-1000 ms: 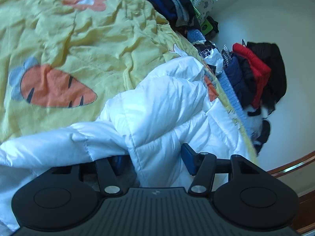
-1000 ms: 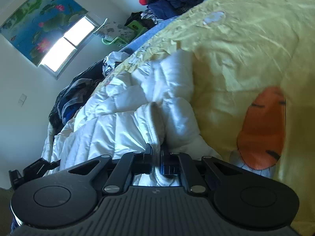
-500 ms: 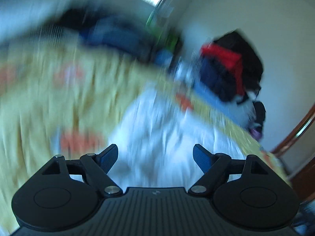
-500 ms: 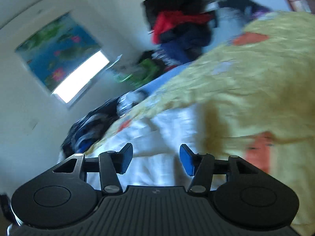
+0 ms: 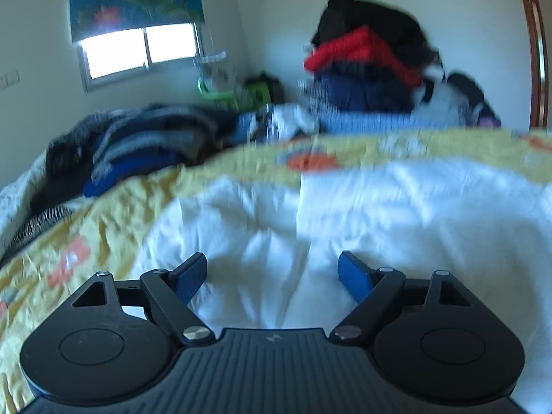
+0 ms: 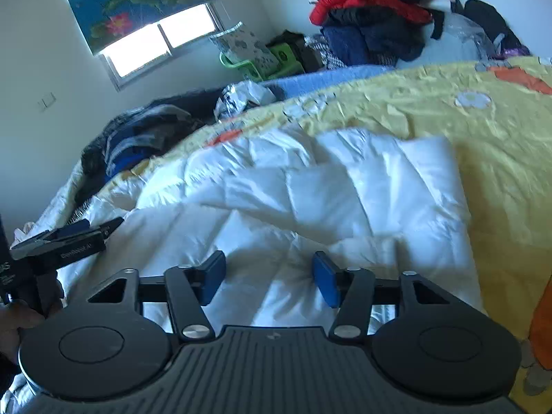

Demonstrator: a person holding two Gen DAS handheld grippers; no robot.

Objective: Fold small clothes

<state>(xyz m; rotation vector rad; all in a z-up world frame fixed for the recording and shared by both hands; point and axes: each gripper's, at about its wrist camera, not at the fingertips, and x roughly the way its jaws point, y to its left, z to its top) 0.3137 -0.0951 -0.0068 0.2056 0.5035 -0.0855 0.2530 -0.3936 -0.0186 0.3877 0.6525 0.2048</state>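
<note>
Now:
Jacket: the white puffy jacket (image 6: 310,200) lies folded over on the yellow bed cover (image 6: 483,145), at 12 o'clock from both grippers.
Left gripper (image 5: 272,276): jaws wide, holding nothing.
Right gripper (image 6: 269,277): jaws just opened, holding nothing.
Left to do: maybe one more fold, then the clothes heap (image 6: 372,17).

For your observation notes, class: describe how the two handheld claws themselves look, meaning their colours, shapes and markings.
Both the left claw and the right claw are matt black, with a ribbed centre plate, two round side discs, silver pivot screws and angled link arms ending in blue pads.
</note>
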